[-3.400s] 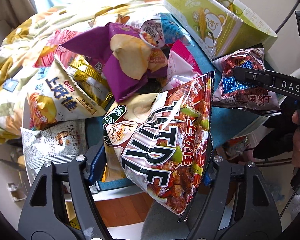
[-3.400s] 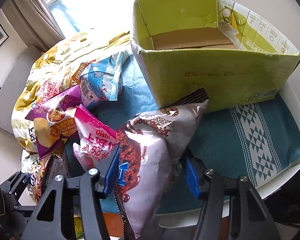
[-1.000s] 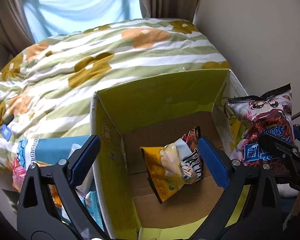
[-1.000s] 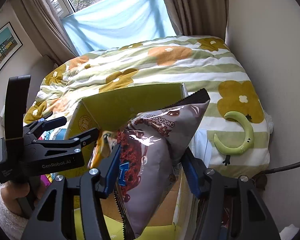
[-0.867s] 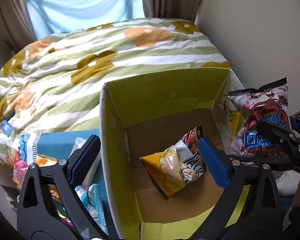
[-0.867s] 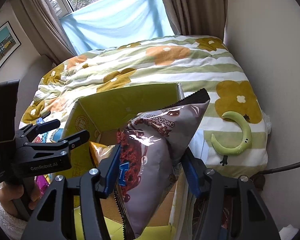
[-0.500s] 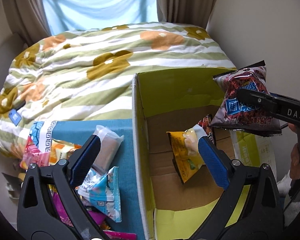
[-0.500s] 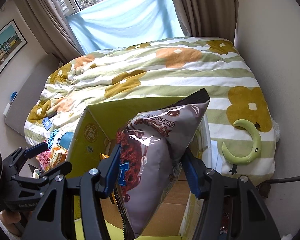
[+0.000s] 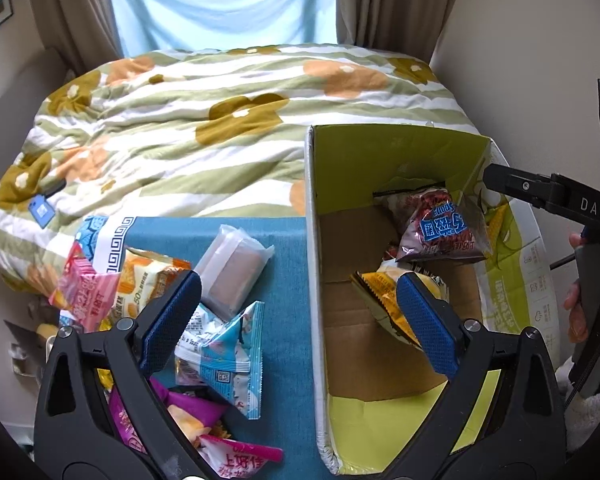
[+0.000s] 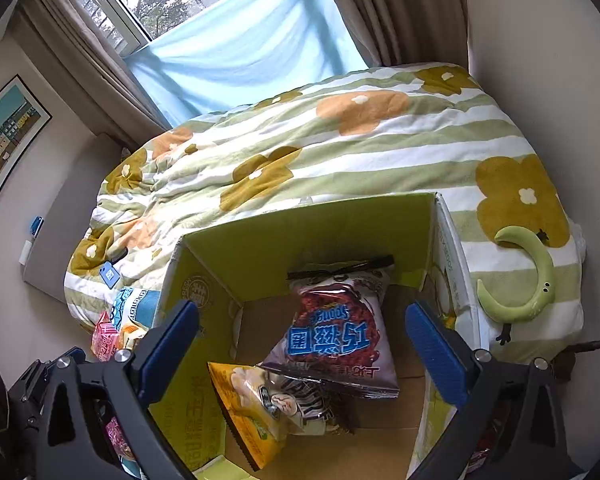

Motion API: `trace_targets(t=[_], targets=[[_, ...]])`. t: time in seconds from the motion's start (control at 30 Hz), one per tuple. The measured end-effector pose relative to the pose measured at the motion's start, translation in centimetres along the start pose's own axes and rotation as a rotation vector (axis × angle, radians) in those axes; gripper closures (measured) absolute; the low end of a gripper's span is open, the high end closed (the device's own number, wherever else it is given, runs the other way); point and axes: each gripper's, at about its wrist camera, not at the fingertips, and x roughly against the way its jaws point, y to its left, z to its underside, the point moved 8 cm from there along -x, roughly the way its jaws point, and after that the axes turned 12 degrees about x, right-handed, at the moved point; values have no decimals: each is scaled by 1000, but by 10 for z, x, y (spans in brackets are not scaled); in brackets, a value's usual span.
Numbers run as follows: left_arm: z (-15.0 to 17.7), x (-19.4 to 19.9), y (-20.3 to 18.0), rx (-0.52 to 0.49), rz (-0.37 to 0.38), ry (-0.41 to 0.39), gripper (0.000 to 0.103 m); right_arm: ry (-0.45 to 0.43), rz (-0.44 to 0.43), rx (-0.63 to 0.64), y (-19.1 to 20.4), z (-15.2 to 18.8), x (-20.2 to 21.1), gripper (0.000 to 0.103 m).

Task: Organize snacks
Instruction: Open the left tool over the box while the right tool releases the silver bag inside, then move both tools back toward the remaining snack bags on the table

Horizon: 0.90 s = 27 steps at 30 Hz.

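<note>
A green cardboard box [image 9: 396, 152] [image 10: 300, 232] stands open on the blue cloth. Inside it lies a grey-and-red snack bag [image 9: 440, 228] [image 10: 340, 332] partly on top of a yellow-and-black chip bag [image 9: 380, 300] [image 10: 268, 404]. My right gripper [image 10: 300, 340] is open and empty above the box; one of its fingers [image 9: 540, 192] shows over the box's right side in the left wrist view. My left gripper [image 9: 296, 312] is open and empty, straddling the box's left wall. Loose snacks lie left of the box: a clear packet [image 9: 232, 268], a light blue bag [image 9: 228, 352], pink bags [image 9: 88, 296].
A bed with a green-striped flowered quilt [image 9: 204, 120] lies behind the table. A green crescent toy [image 10: 532, 280] rests on the quilt right of the box. A purple bag [image 9: 180, 412] lies near my left finger. The wall is close on the right.
My right gripper has opened and let go of the grey-and-red bag, which now lies in the box. My left gripper has shifted left, bringing the loose snacks into view.
</note>
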Motion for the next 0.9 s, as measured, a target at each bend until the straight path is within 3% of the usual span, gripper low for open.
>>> trace_targets(t=[0.17, 0.5, 0.7, 0.9], targets=[[0, 15, -5, -3, 16, -26, 6, 7, 31, 59, 3, 7, 15, 0], [-3, 70, -10, -14, 3, -125, 6, -68, 79, 127, 14, 3, 68, 0], [0, 109, 4, -3, -9, -171, 6, -111, 102, 208, 34, 5, 99, 0], [12, 149, 37, 15, -11, -220, 6, -198, 98, 184, 59, 12, 132, 0]])
